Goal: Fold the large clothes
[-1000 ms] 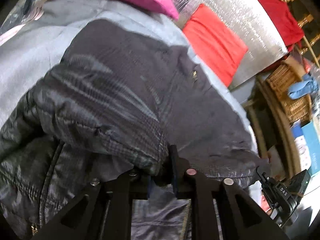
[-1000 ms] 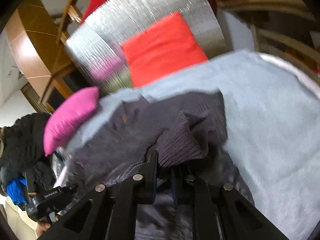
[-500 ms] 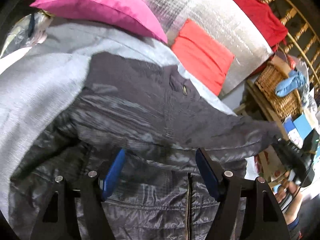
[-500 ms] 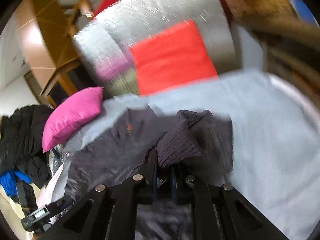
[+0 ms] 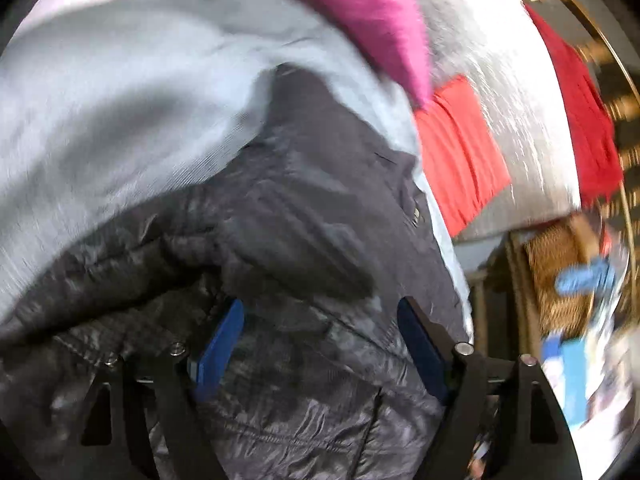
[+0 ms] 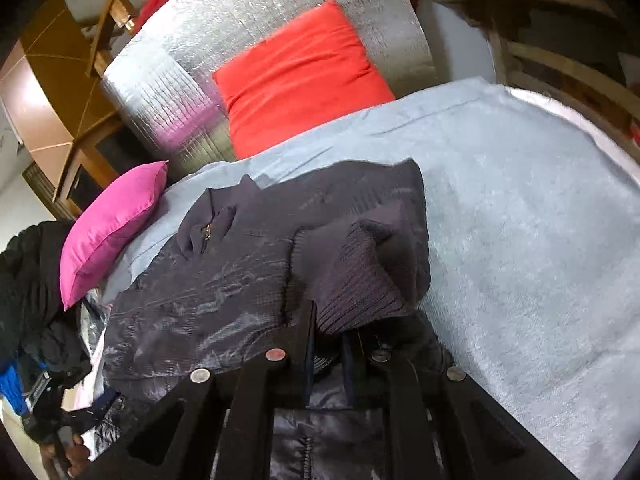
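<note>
The left gripper [image 5: 320,344] has let go: a second ago its blue pads [image 5: 220,344] were pinched on a fold of the dark quilted jacket [image 5: 304,208], and now the jaws stand apart and released, the shiny fabric lying loose beneath and between them with nothing pressed. The left view is smeared, so that hand looks to be swinging away across the garment. That suggests one sleeve or side has been laid over the body and this half of the fold is done. The right gripper [image 6: 326,344] has not changed: its jaws stay clenched on the ribbed knit cuff [image 6: 352,280], which bunches up just ahead of the fingers over the jacket's front. The jacket lies spread on the bed, on a pale blue sheet [image 6: 520,208], collar and zip pull towards the pillows. A pink cushion [image 6: 112,232] sits near the jacket's collar end, and a red cushion [image 6: 300,76] leans on a silver quilted headboard [image 6: 240,12], well apart from the garment. A heap of dark clothes [image 6: 28,280] lies off the bed's edge. Nothing blocks the next fold; the main risk is the slick fabric sliding once the cuff is released.
</note>
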Demonstrator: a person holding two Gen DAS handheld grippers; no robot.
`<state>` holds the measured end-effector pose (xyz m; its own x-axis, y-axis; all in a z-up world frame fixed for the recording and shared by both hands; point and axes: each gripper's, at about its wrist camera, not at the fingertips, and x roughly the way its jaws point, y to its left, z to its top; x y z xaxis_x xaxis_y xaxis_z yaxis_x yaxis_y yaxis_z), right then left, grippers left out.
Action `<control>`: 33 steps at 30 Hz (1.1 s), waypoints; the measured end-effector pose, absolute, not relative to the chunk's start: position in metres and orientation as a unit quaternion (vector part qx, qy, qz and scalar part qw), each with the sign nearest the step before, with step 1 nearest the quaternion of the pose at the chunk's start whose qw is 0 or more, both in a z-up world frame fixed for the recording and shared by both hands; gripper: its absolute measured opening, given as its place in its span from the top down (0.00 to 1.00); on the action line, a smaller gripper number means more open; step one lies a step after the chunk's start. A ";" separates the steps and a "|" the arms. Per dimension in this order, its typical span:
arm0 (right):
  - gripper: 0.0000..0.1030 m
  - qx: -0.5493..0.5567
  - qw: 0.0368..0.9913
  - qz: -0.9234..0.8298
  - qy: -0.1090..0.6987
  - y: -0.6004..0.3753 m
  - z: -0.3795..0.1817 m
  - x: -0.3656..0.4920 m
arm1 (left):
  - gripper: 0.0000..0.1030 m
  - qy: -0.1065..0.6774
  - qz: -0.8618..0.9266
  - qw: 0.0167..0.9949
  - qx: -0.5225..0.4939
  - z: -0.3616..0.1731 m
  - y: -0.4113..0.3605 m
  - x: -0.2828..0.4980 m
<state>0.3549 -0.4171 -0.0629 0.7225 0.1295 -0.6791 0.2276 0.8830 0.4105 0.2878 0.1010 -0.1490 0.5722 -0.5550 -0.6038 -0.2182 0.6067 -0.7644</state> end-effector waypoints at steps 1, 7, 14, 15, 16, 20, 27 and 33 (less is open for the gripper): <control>0.88 0.239 0.898 -0.023 0.367 -0.416 -0.057 0.355 | 0.71 0.444 -0.111 0.774 -0.438 -0.151 0.104 0.290; 0.88 0.200 0.932 0.005 0.303 -0.398 0.005 0.352 | 0.88 0.390 -0.129 0.825 -0.387 -0.118 0.103 0.279; 0.88 0.221 0.891 -0.042 0.393 -0.415 -0.082 0.359 | 0.83 0.457 -0.118 0.801 -0.368 -0.164 0.091 0.293; 0.88 0.234 0.887 -0.041 0.396 -0.419 -0.091 0.357 | 0.81 0.458 -0.117 0.806 -0.356 -0.160 0.088 0.293; 0.89 0.239 0.887 -0.042 0.392 -0.420 -0.093 0.356 | 0.80 0.459 -0.116 0.810 -0.345 -0.158 0.086 0.294; 0.88 0.216 0.890 -0.047 0.400 -0.412 -0.087 0.363 | 0.77 0.463 -0.114 0.809 -0.344 -0.158 0.085 0.294; 0.83 0.299 0.863 -0.020 0.407 -0.435 -0.095 0.359 | 0.23 0.466 -0.075 0.827 -0.304 -0.128 0.097 0.269; 0.71 0.324 0.848 -0.012 0.419 -0.450 -0.083 0.346 | 0.23 0.419 -0.059 0.863 -0.276 -0.087 0.108 0.252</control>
<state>0.3465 -0.4498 -0.0831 0.6488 0.2516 -0.7181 0.2907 0.7902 0.5396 0.2520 0.1078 -0.0868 0.6425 -0.3334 -0.6899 -0.1280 0.8410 -0.5256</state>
